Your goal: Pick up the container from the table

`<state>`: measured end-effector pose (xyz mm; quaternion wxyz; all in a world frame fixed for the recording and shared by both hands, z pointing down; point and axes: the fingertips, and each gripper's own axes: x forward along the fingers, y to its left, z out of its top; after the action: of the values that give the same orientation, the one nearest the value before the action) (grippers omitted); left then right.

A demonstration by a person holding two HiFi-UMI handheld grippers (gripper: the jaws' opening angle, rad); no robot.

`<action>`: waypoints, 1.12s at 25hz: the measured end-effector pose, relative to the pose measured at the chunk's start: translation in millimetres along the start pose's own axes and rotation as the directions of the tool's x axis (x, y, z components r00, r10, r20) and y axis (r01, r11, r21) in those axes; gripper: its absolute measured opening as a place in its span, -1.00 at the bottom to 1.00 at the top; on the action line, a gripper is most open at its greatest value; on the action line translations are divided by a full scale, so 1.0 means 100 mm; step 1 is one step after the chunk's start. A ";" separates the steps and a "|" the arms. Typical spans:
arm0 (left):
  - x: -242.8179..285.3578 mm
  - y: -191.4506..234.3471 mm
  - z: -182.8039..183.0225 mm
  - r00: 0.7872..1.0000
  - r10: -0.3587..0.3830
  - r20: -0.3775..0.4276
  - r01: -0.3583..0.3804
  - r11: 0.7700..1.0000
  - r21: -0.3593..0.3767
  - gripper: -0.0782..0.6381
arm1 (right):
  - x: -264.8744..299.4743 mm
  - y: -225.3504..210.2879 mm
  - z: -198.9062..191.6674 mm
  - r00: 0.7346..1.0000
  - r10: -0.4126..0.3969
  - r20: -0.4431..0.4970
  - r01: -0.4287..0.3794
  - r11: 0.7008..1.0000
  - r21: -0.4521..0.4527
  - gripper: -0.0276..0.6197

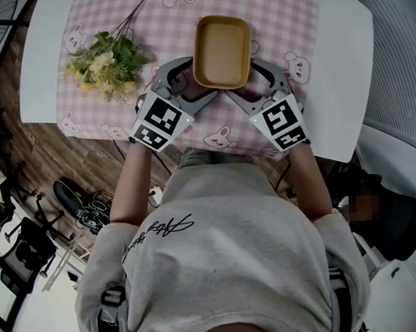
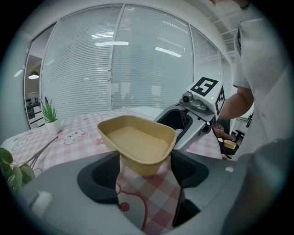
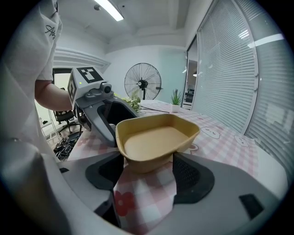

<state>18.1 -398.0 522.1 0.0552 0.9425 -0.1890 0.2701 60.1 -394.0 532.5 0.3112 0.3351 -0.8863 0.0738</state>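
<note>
Fingers [image 2: 103,176] of left gripper [image 2: 146,170] and right gripper [image 3: 148,170] clamp the container's [image 1: 222,51] near corners; its length runs toward the table's [image 1: 341,66] far edge.

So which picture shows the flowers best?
The head view: the whole bunch of flowers lies on the checked cloth. The left gripper view catches only a few leaves at its edge; the right gripper view, a small far-off bit.
</note>
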 end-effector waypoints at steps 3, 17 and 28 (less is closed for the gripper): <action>-0.02 0.00 0.03 1.000 0.006 0.007 -0.006 1.000 0.000 0.17 | -0.02 0.00 0.03 1.000 0.001 0.010 -0.001 1.000 -0.004 0.10; -0.20 0.00 0.21 0.999 0.035 0.021 -0.035 0.999 0.016 0.10 | -0.20 0.02 0.27 0.999 0.002 0.044 -0.001 1.000 -0.031 0.10; -0.34 -0.04 0.37 0.998 0.051 0.036 -0.052 0.998 0.026 0.10 | -0.34 0.05 0.43 0.999 0.002 0.053 0.001 0.999 -0.052 0.09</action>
<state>11.6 -390.5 472.8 0.0320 0.9426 -0.2104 0.2574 55.4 -385.8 478.3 0.2962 0.3285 -0.8959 0.0417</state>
